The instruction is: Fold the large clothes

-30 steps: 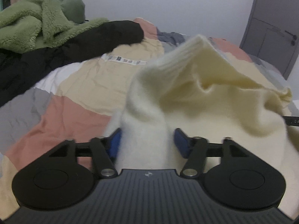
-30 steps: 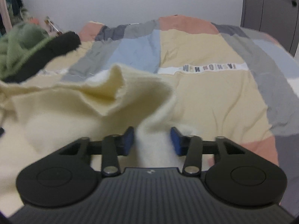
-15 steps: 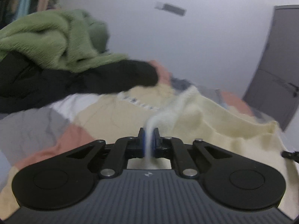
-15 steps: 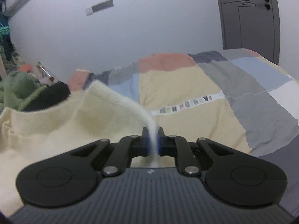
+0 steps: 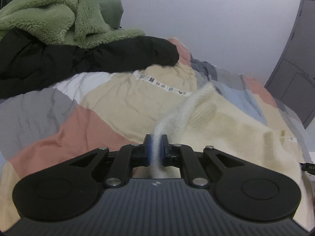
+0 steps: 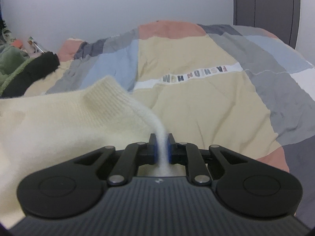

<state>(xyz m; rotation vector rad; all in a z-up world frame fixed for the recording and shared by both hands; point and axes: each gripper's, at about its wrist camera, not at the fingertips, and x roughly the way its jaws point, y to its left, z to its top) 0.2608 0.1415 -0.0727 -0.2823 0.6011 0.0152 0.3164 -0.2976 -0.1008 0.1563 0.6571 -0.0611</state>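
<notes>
Your left gripper point(image 5: 156, 147) is clamped on a bunched edge of the cream sweater point(image 5: 232, 122), the blue pads point(image 5: 149, 147) pinching a thin strip of knit that runs up and away to the right of the tool. Your right gripper point(image 6: 161, 147) has the same kind of pinch on the same garment point(image 6: 65, 118); its ribbed hem rises just ahead and to the left of the jaws, and the log suggests those jaws have eased a touch wider in the last instant, but fabric is plainly between the pads and looks gripped. Between the two tools the sweater body hangs or drapes, right of the left tool and left of the right tool, partly over the patchwork duvet point(image 6: 196, 102). Whether the lower part rests flat on the bed you cannot tell from here. Further out, ahead and left of the left tool, a black coat point(image 5: 82, 59) lies under a green fleece point(image 5: 49, 13); these look like later items, well apart from the work. A grey door point(image 6: 265, 9) is at the far right. Step in hand, as a guess: grasp done on two corners, sweater being lifted and spread ready for a first fold. Next move calls for keeping both pinches tight, pulling the edge taut between the tools, then carrying it forward and laying it flat on clear duvet. Watch for the right pinch slipping.
</notes>
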